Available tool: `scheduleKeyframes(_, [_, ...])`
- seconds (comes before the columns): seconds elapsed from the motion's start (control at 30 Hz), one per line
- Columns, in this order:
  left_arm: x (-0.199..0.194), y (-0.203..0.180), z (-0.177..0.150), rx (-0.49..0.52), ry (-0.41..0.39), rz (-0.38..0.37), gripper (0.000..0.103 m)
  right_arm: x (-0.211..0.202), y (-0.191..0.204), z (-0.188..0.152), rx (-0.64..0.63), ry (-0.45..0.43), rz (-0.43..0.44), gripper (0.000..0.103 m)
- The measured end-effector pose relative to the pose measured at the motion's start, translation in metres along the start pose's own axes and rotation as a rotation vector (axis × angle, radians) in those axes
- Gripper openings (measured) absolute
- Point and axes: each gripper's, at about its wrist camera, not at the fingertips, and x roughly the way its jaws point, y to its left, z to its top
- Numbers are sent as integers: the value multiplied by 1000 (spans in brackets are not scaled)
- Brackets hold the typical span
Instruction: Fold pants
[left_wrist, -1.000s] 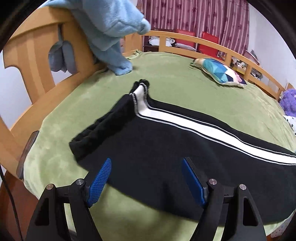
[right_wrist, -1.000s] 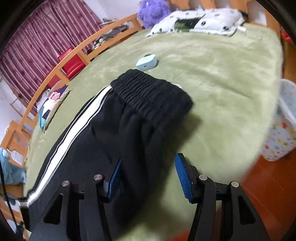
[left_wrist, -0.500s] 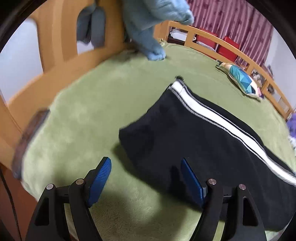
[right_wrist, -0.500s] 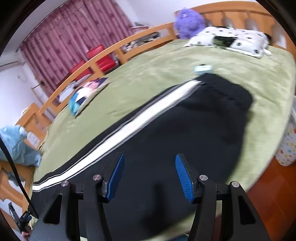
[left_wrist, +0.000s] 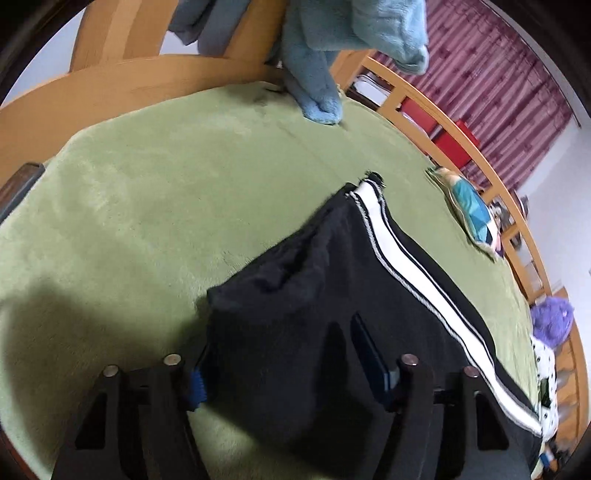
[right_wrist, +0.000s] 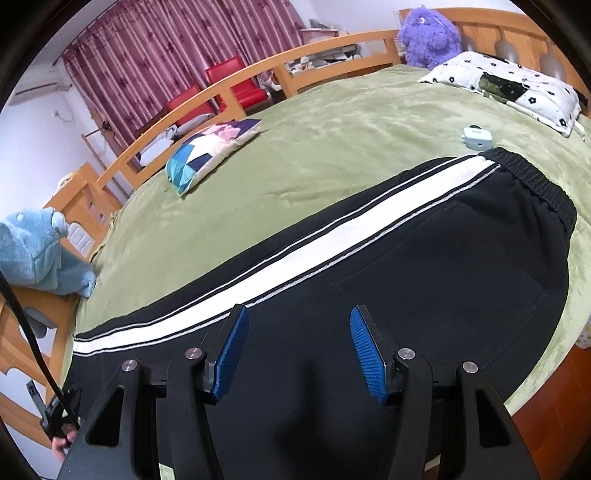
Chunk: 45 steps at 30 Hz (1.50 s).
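Black pants (right_wrist: 424, 266) with a white side stripe lie folded lengthwise on the green bed cover (right_wrist: 332, 147), waistband at the right. In the left wrist view the pants' leg end (left_wrist: 295, 295) lies between my left gripper's fingers. My left gripper (left_wrist: 288, 365) is open wide, its blue pads on either side of the cuff corner, the left pad partly hidden by cloth. My right gripper (right_wrist: 299, 347) is open and empty, low over the black fabric near the pants' middle.
A blue plush blanket (left_wrist: 321, 55) hangs on the wooden footboard (left_wrist: 110, 81). A patterned cushion (right_wrist: 210, 147), a small blue case (right_wrist: 476, 136), a spotted pillow (right_wrist: 509, 88) and a purple plush toy (right_wrist: 428, 33) lie on the bed. A wooden rail (right_wrist: 258, 85) runs along the far side.
My left gripper has moved forward so the cuff corner now lies between its open fingers. My right gripper has swung from the waistband toward the pants' middle.
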Motion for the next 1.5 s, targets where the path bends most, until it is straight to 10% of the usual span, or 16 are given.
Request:
scheduleKeyframes(0.13, [-4,5,7,-51,25,-68,15,-3,18,-8,-46,4,13,57])
scheduleKeyframes(0.37, [-60,-78,0,232,-163,109,13,-25,45,-4,-79,-72,133,57])
scheduleKeyframes(0.57, [-105,-195,-28,466,-193,-64,13,-33,37,-6,-163,-98,93,57])
scheduleKeyframes(0.9, [-66,-352,-169,685,60,-324,13,-38,-27,-27,-110,-63,-8,53])
scheduleKeyframes(1.07, [-28,-362,-231,757,281,-283,19,-35,-38,-27,-54,-29,70,53])
scheduleKeyframes(1.27, [-50,-321,-207,645,283,-390,66,-22,-14,-31,-90,11,131,53])
scheduleKeyframes(1.5, [-61,-270,-156,533,142,-364,73,1,39,-41,-154,58,223,53])
